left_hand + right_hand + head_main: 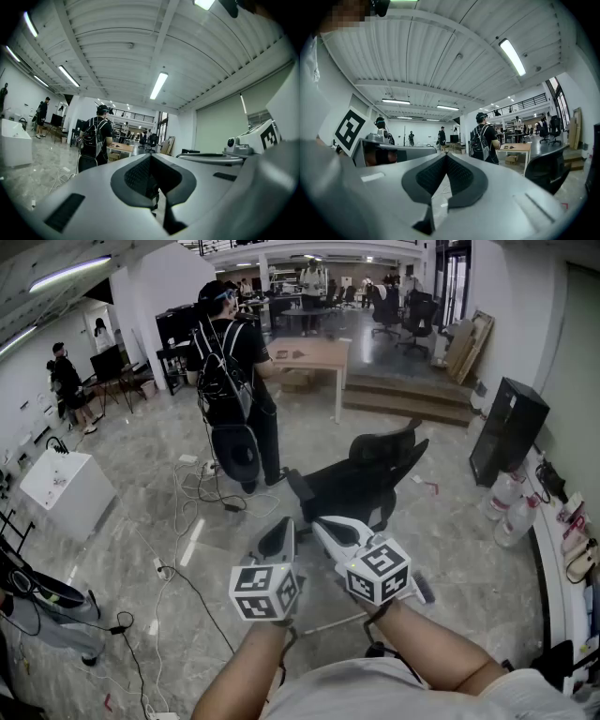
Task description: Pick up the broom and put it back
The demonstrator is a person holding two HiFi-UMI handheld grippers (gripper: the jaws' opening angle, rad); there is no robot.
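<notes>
View from a head camera looking down across a large open office with a grey marble floor [131, 460]. At the bottom of the frame two forearms reach forward, each holding a pale handheld gripper pointed out level over the floor. The left gripper [279, 535] and the right gripper [328, 524] sit side by side, close together, each with a cube of black-and-white square markers at its rear. Both grippers have their fingers pressed together at the tips with nothing between them (each gripper's own camera shows the dark ribbed pads meeting in a point).

A thin pale rod [333, 623] lies on the floor just below the right gripper, partly hidden by the hand; it may be the broom's handle, though that cannot be told for sure.

Just ahead of the grippers stands a black office chair [366, 474]. Beyond it, to the left, a person in dark clothes with a backpack [230, 367] faces away, beside a wooden table [314, 352]. Loose cables [197, 493] trail across the floor, and a white box [66, 488] stands at far left.
</notes>
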